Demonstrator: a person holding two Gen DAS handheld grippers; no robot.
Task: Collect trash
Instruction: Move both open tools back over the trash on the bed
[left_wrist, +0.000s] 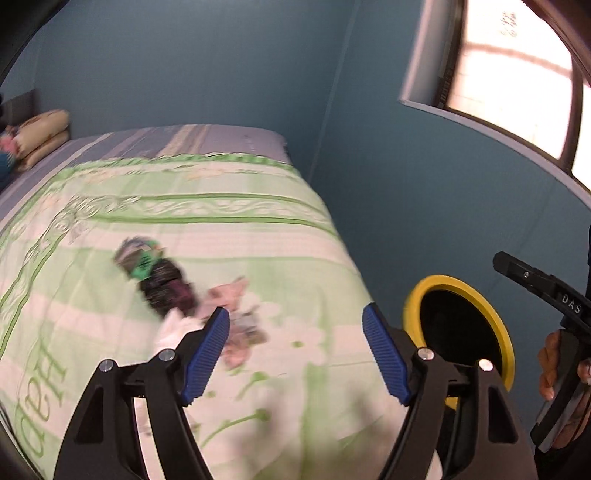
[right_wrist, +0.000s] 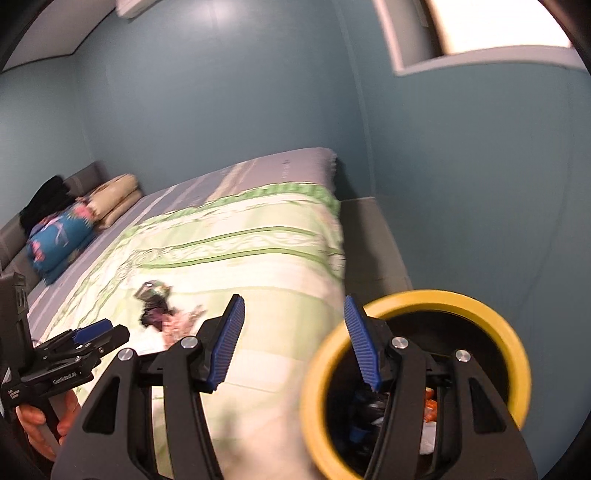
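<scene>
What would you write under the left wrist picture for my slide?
Open left gripper over a green floral bedspread strewn with crumpled wrappers, yellow-rimmed bin waiting beside the bed.

Green floral quilt (left_wrist: 229, 229) over bed; cream pillows (right_wrist: 114, 197) stacked near headboard; window (left_wrist: 517, 74) on teal wall (left_wrist: 184, 66).

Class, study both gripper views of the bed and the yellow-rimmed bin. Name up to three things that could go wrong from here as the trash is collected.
1. The wrappers lie in a loose heap on the quilt; the open left gripper may pinch fabric too.
2. The bin sits off the bed's edge, so a dropped piece could miss it.
3. The right gripper is open close to the bin's rim and could knock it.
</scene>
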